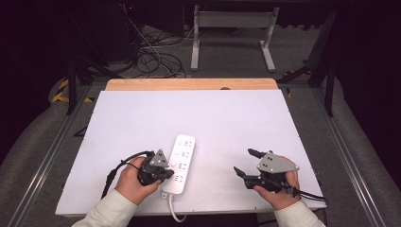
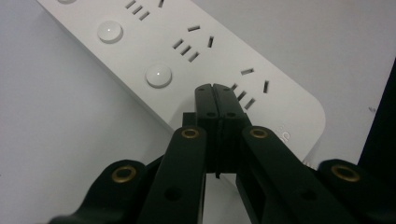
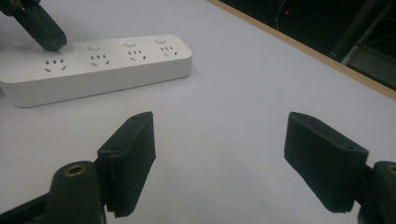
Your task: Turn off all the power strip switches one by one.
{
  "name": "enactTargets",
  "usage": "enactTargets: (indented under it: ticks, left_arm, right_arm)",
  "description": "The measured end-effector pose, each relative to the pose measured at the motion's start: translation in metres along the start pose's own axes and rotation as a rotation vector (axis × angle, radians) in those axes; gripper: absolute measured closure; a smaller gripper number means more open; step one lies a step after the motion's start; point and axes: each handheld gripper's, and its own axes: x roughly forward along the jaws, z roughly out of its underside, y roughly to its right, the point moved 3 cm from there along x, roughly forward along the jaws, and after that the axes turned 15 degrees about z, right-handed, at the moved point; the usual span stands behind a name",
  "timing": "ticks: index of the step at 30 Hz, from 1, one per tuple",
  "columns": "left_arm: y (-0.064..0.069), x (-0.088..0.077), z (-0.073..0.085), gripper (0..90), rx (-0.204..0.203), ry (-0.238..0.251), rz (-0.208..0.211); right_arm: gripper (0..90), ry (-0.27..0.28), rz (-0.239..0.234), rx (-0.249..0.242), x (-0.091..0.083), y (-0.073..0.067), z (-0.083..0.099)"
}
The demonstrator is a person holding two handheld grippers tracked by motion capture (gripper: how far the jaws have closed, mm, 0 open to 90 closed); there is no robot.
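Observation:
A white power strip [image 1: 181,161] [image 2: 187,51] [image 3: 102,65] lies lengthwise on the white table [image 1: 213,118], with several sockets and round buttons. My left gripper [image 1: 166,174] [image 2: 215,88] is shut with nothing between its jaws. Its tips rest on the strip's near end, beside the last socket, and cover the spot where the row of buttons continues. In the right gripper view the left gripper [image 3: 52,43] comes down on the strip from the upper left. My right gripper [image 1: 242,161] [image 3: 219,126] is held open over bare table to the right of the strip, its jaws wide apart and empty.
The strip's white cable [image 1: 174,210] runs off the table's front edge. A wooden strip [image 1: 189,84] borders the far edge. Beyond it on the floor stand a white frame [image 1: 231,28] and loose cables [image 1: 151,56].

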Motion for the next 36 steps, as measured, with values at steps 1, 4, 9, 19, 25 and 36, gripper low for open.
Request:
enactTargets:
  ticks: [1, 4, 9, 19, 25, 36]
  left_arm:
    - [0.000, 0.000, 0.000, 90.0, -0.002, -0.001, 0.001]
    - [0.001, 0.000, 0.000, 90.0, 0.003, -0.004, -0.007]
    - [0.001, 0.001, 0.001, 90.0, 0.007, -0.002, -0.008]
    - [0.003, -0.005, -0.004, 90.0, 0.036, 0.056, -0.026]
    - [-0.002, -0.015, -0.007, 90.0, 0.005, 0.146, -0.011]
    - [-0.020, -0.010, -0.019, 90.0, -0.022, 0.224, -0.013]
  right_arm:
    - [25.4, 0.000, 0.000, 0.001, 0.000, 0.000, 0.000]
    - [25.4, 0.001, -0.001, 0.002, -0.001, 0.000, 0.000]
    - [25.4, 0.002, -0.003, 0.005, -0.001, 0.000, 0.000]
    - [25.2, 0.003, 0.002, -0.002, -0.001, 0.001, 0.000]
    - [25.3, 0.003, 0.002, -0.002, 0.000, 0.001, 0.000]
    - [25.2, -0.005, -0.001, -0.006, 0.001, 0.000, 0.001]
